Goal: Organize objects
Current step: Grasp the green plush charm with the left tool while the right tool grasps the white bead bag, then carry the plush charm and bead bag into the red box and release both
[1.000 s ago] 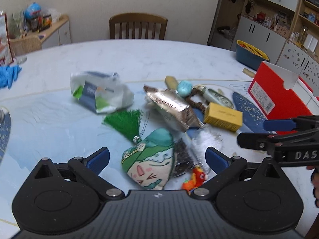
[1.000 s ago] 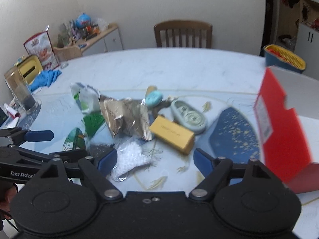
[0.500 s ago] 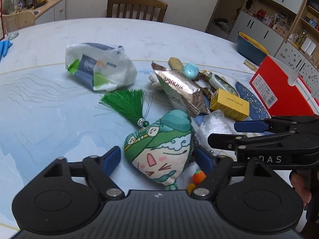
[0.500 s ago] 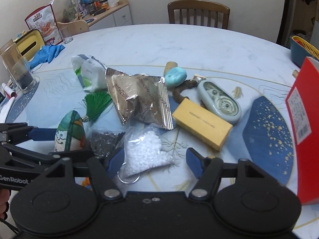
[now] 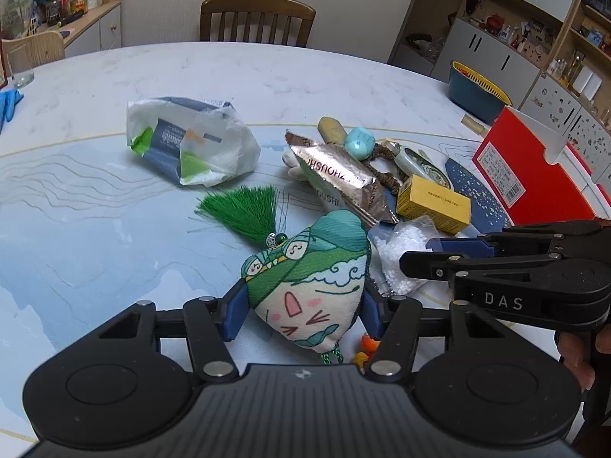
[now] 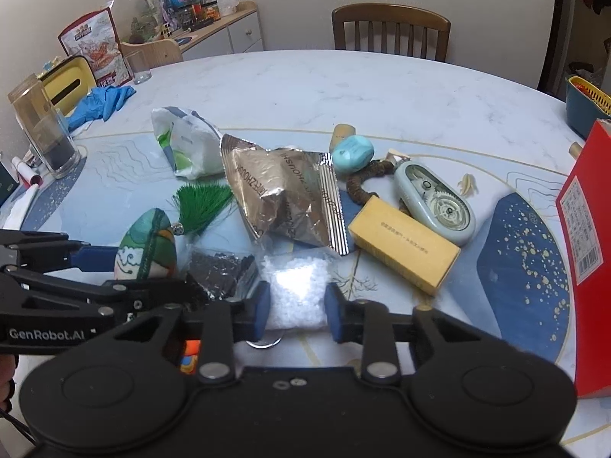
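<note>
My left gripper [image 5: 301,315] is shut on a green cartoon-face plush charm [image 5: 309,282] with a green tassel [image 5: 244,210]; the charm also shows in the right wrist view [image 6: 147,246]. My right gripper [image 6: 296,307] has closed onto a clear bag of white beads [image 6: 296,292], its blue pads touching both sides. The right gripper shows in the left wrist view [image 5: 439,255] just right of the charm. A foil snack bag [image 6: 286,198], yellow box [image 6: 404,244], tape dispenser [image 6: 435,198] and white plastic bag [image 6: 187,145] lie on the table.
A red box [image 6: 588,267] stands at the right edge. A dark bead bag [image 6: 221,269] lies beside the white one. A turquoise object [image 6: 353,152], brown bracelet [image 6: 366,183], glass jar [image 6: 46,129] and blue gloves [image 6: 103,99] are further off. A chair [image 6: 389,30] stands behind.
Both grippers moved down and forward and closed: the left onto the plush charm, the right onto the white bead bag.
</note>
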Tool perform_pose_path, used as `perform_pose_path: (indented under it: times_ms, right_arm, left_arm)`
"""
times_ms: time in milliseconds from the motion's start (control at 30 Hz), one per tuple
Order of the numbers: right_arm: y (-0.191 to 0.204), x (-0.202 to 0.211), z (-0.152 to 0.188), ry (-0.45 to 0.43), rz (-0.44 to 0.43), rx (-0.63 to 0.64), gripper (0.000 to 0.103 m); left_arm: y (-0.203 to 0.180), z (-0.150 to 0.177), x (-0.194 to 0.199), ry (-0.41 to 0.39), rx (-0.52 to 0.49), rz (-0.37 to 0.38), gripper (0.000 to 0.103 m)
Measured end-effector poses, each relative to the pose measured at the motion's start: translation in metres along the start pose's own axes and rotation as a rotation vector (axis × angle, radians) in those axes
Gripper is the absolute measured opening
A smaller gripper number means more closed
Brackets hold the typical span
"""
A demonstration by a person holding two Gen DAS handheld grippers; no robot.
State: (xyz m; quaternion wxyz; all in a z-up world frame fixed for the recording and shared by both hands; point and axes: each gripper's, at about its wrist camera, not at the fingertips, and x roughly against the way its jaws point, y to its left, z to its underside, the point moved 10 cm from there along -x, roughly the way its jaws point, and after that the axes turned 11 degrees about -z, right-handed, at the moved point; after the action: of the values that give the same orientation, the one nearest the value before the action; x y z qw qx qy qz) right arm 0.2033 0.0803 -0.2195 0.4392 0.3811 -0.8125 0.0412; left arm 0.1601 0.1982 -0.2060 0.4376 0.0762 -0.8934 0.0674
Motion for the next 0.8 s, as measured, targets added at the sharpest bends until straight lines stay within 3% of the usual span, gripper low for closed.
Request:
perform_pose_path:
  times_ms: [433, 800]
  right_arm:
    - [-0.011, 0.073, -0.004, -0.058, -0.037, 0.015, 0.026]
    - [-0.071, 0.167, -0.016, -0.123, -0.031, 0.035, 0.026]
  left_arm:
    - [-0.037, -0.035, 0.061, -0.059, -0.054, 0.022, 0.057]
    - [-0.127, -0.081, 0.102, -0.115, -0.183, 0.059, 0.057]
